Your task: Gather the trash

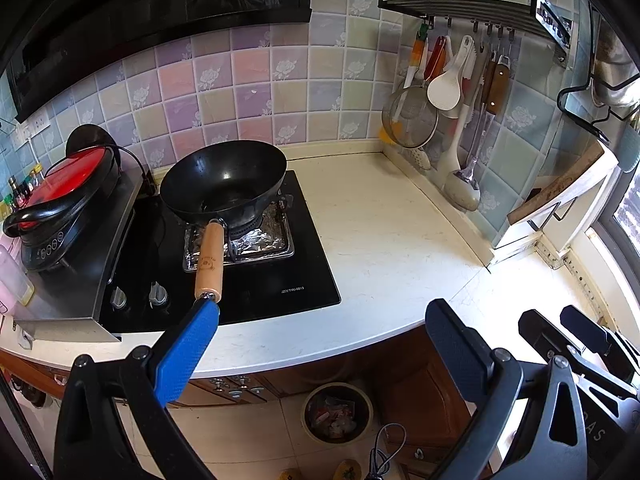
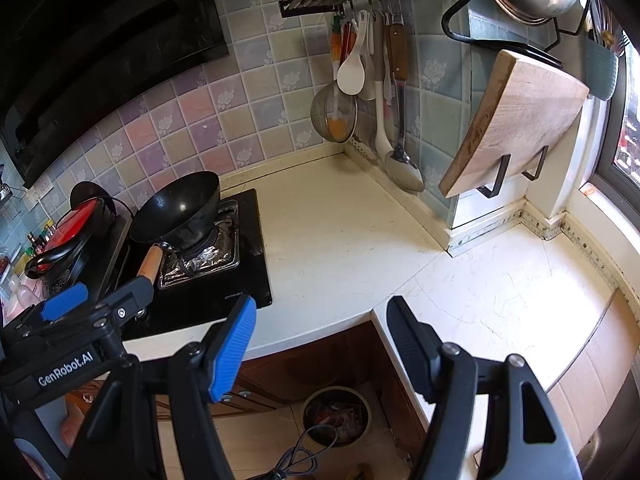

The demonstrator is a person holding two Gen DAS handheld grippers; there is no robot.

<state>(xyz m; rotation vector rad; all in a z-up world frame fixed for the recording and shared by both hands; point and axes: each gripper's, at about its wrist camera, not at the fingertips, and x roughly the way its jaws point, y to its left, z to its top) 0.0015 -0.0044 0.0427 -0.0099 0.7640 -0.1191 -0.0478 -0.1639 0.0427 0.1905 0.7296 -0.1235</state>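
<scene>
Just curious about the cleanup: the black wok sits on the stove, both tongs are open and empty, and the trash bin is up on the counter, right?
Not quite. The trash bin stands on the floor below the counter, as the left wrist view shows. The rest is right.

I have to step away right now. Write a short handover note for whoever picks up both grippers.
Left gripper: open, empty, above the counter edge by the stove.
Right gripper: open, empty, beside it, above the counter's inner corner.
Trash bin: on the floor below the counter, already holding wrappers.
Countertop: no loose trash visible.
Done: apparently everything in view.
Left: check areas out of view.
</scene>
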